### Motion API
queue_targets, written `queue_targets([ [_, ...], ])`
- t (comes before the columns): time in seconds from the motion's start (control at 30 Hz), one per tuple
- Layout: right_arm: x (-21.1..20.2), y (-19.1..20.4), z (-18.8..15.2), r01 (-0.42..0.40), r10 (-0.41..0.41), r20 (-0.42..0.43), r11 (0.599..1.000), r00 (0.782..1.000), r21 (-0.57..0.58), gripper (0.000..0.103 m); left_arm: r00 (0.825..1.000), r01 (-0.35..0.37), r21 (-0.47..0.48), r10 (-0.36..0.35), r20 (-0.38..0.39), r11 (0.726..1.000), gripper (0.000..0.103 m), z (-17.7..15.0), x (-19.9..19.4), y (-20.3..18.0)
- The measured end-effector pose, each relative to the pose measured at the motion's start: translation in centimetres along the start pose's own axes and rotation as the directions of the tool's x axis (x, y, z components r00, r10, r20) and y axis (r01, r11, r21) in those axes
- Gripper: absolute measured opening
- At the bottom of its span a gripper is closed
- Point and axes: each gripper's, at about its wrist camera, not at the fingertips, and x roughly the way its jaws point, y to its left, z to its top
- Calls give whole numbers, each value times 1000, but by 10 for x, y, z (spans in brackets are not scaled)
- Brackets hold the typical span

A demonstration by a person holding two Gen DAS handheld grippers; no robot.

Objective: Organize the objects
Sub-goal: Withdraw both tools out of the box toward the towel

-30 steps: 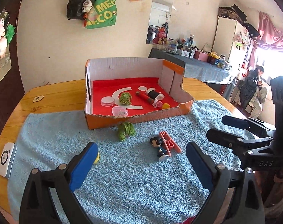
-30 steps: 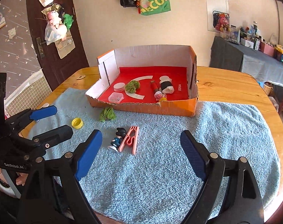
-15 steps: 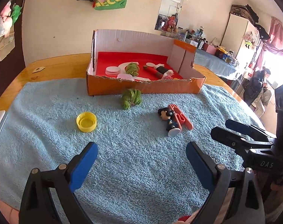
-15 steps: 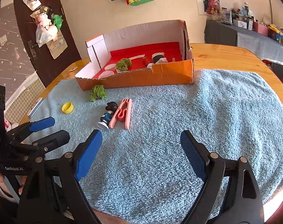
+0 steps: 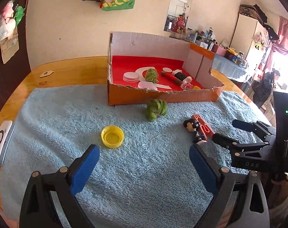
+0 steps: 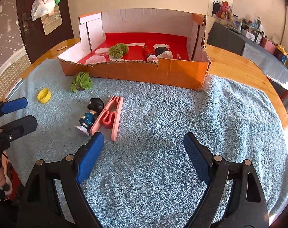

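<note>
An orange cardboard box (image 5: pixel 163 96) (image 6: pixel 136 72) with a red floor stands on a blue towel (image 5: pixel 144 171) and holds several small items. On the towel lie a yellow cap (image 5: pixel 112 136) (image 6: pixel 44 95), a green yarn bundle (image 5: pixel 156 109) (image 6: pixel 81 81), a small doll figure (image 5: pixel 194 131) (image 6: pixel 90 114) and a pink clip (image 5: pixel 203 126) (image 6: pixel 110 116). My left gripper (image 5: pixel 144 163) is open and empty, just short of the cap. My right gripper (image 6: pixel 142 155) is open and empty, its left finger close to the clip and doll.
A white device (image 5: pixel 1 142) lies at the towel's left edge on the round wooden table (image 5: pixel 67 72). Each gripper shows in the other's view: the right one (image 5: pixel 239 134), the left one (image 6: pixel 14 114). A cluttered side table (image 6: pixel 258 43) stands at the right.
Both grippers have dropped lower and moved closer over the towel. The yellow cap, first hidden behind my left finger, is now in full view. Both stay open.
</note>
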Motion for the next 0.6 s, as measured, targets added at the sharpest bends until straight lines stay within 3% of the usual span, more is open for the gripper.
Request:
queue_targets([
  [0.2,-4,-44,11,116,-119,32,990,992,84,86,1000,-15,9,15,-24,1000,97,10,7,21],
  [0.3,-10,-59,16,14,-19,42,991,999,130,86,998,-31,32,33,-46,999,97,13,14,25],
  [0.43,-5,-42,21,-120,119,17,990,993,74,86,997,-35,48,38,-70,998,97,15,21,30],
  [0.6,10,-14,21,-151,150,-37,988,988,-17,86,992,-33,96,45,-120,995,89,15,32,34],
])
